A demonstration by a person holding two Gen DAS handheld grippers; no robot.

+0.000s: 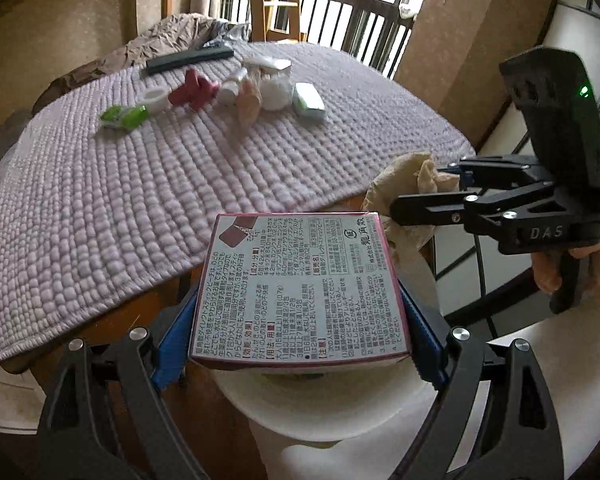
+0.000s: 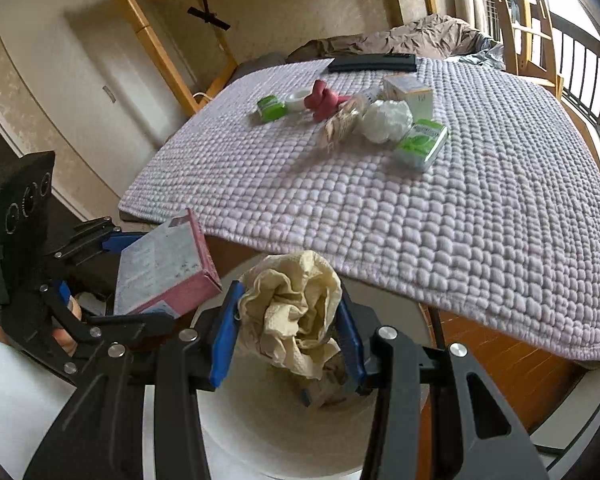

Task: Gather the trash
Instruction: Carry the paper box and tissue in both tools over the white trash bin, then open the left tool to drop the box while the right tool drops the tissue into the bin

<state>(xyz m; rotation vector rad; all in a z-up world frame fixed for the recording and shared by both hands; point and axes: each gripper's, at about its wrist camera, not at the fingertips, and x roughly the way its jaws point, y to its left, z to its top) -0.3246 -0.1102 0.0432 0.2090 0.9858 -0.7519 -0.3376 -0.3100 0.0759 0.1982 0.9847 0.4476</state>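
My left gripper (image 1: 300, 312) is shut on a pink-edged medicine box (image 1: 300, 284) with printed text, held above a white bin (image 1: 320, 408). The box also shows in the right wrist view (image 2: 164, 268). My right gripper (image 2: 286, 332) is shut on a crumpled beige paper towel (image 2: 296, 316), held over the same bin (image 2: 268, 432); the towel shows in the left wrist view (image 1: 404, 184). More trash lies on the lilac mat (image 2: 380, 208): a green packet (image 2: 272, 108), a white paper ball (image 2: 386, 120), a green-white box (image 2: 420, 144), a red toy (image 2: 324, 100).
A black flat case (image 2: 372, 63) lies at the mat's far edge. A small white carton (image 2: 408, 94) and a white tape roll (image 2: 300, 100) sit among the items. A brown blanket (image 2: 412, 40) is behind. Balcony railing (image 2: 588, 80) is at the right. Wooden floor (image 2: 500, 360) shows below the mat.
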